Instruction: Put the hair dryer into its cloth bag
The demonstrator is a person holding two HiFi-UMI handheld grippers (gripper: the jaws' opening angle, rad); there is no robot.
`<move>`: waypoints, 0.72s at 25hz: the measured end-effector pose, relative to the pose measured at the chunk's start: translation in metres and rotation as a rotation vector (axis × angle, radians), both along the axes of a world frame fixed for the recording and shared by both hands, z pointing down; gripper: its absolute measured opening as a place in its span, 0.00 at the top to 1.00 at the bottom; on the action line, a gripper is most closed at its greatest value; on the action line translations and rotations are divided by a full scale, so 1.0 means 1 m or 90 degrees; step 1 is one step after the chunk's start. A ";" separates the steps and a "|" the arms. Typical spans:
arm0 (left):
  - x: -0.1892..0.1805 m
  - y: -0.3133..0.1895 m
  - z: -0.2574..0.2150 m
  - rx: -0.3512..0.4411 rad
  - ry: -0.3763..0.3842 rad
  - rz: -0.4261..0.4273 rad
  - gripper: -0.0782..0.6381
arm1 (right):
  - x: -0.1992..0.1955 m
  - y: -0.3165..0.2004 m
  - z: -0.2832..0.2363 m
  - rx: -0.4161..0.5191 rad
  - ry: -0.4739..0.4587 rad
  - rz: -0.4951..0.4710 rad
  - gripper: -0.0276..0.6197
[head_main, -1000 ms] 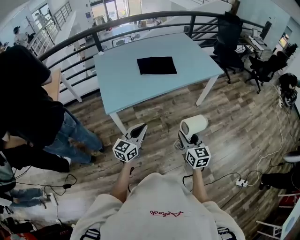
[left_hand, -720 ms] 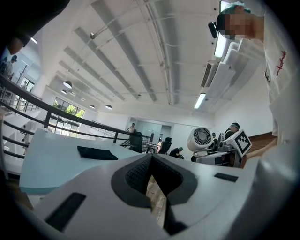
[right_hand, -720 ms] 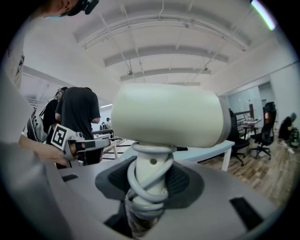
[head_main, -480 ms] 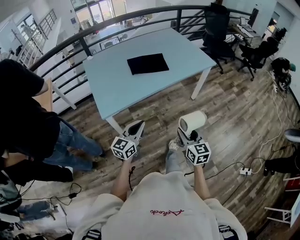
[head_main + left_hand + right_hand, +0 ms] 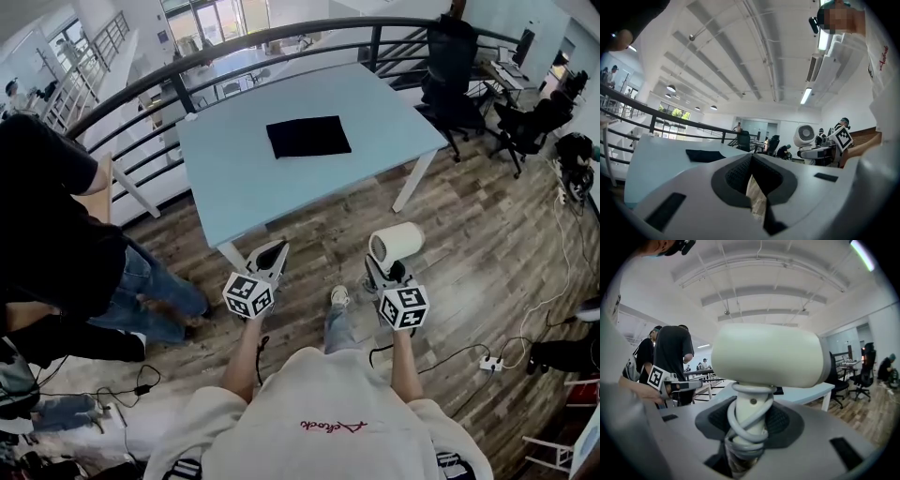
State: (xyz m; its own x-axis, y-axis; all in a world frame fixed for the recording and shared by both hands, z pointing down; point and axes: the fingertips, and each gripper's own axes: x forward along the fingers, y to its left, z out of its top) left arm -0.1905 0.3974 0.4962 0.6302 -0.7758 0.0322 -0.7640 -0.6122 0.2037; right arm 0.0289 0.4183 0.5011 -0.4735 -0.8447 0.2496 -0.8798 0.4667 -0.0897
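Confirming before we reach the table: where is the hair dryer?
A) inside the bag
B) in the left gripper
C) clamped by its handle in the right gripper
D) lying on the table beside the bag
C: the right gripper grips the hair dryer by its cord-wrapped handle; the bag lies alone on the table; the left gripper is shut, empty.

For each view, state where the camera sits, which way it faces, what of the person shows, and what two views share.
Head view: on the person's head, facing down at the table and cloth bag; forearms, left gripper, right gripper show.
Left gripper view: on that gripper, facing along its shut jaws toward the table; shirt at right.
Right gripper view: on that gripper, facing the clamped hair dryer; shirt at left.
Shared: each gripper view shows the other gripper.
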 end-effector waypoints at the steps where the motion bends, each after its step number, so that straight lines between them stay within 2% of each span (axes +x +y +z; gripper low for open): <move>1: 0.000 -0.005 0.001 -0.003 -0.001 -0.004 0.88 | 0.001 -0.008 0.000 0.001 0.001 -0.003 0.68; 8: 0.009 -0.061 0.007 -0.021 -0.013 -0.018 0.88 | 0.002 -0.072 0.003 -0.005 -0.001 -0.031 0.68; 18: 0.040 -0.175 -0.006 -0.030 -0.031 -0.032 0.88 | 0.034 -0.189 0.001 -0.023 -0.005 -0.050 0.68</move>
State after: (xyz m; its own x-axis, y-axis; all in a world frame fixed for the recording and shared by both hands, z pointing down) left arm -0.1502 0.2225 0.4906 0.5877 -0.8029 0.0995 -0.8030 -0.5638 0.1933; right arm 0.0628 0.2296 0.5023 -0.5402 -0.7953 0.2751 -0.8397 0.5307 -0.1149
